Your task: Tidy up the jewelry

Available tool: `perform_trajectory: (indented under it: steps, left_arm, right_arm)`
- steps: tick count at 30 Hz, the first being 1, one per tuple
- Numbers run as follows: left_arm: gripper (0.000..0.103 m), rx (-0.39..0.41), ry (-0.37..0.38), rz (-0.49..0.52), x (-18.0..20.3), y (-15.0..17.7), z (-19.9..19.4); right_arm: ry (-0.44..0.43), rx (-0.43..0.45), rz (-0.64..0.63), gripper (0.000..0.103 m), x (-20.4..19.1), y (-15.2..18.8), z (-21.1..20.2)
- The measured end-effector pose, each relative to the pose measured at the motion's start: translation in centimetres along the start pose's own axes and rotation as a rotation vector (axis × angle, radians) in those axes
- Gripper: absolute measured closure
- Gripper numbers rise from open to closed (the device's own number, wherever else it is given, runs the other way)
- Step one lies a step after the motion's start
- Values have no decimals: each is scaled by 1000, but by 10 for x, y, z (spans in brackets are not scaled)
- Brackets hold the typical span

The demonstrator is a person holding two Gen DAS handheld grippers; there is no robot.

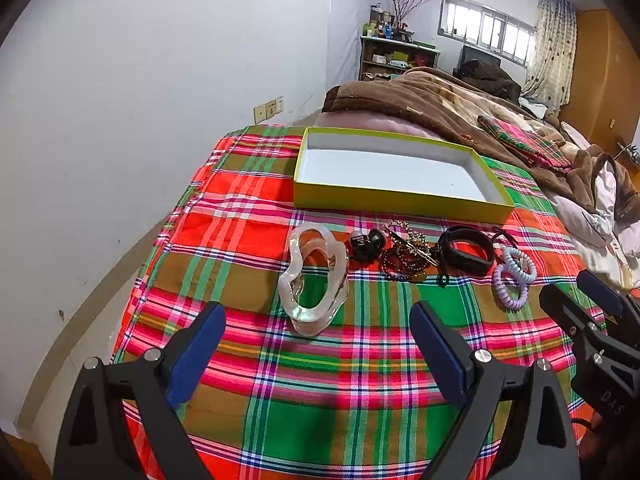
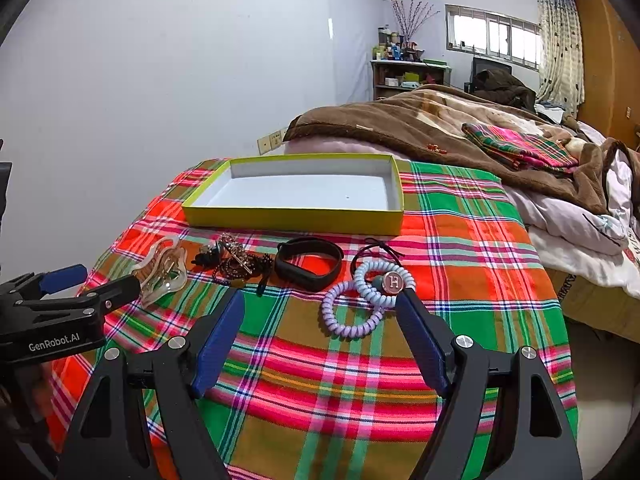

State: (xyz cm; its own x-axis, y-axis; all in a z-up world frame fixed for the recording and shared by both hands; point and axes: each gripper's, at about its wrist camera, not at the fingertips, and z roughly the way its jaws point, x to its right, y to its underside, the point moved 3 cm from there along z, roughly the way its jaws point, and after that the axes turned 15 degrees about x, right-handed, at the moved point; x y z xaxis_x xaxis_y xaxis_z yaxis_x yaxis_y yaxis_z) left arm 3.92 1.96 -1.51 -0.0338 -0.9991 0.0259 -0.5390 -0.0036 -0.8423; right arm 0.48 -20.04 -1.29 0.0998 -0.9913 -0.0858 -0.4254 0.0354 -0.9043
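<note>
Jaws spread wide — left gripper [image 1: 318,320], right gripper [image 2: 322,310] seemingly hovering above cloth [image 2: 320,380].

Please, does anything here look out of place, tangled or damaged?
Nothing looks damaged or spilled. The one untidy spot is the beaded bracelets, heaped together with a hair pin and dark clips in a tangle. The yellow box holds nothing yet. Both tongs, left and right, are open and hold nothing.
</note>
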Motion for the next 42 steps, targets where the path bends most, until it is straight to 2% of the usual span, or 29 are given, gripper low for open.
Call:
perform_trajectory:
  steps: [29, 35, 42]
  left_arm:
    - [9, -18, 7, -4, -4, 2, 6]
    - [9, -16, 44, -14, -13, 1, 9]
    - [9, -71, 82, -46, -29, 1, 27]
  right_arm:
    - [6, 3, -10, 25, 3, 1, 1]
    - [17, 4, -19, 25, 9, 1, 3]
    - [44, 4, -32, 25, 23, 1, 1]
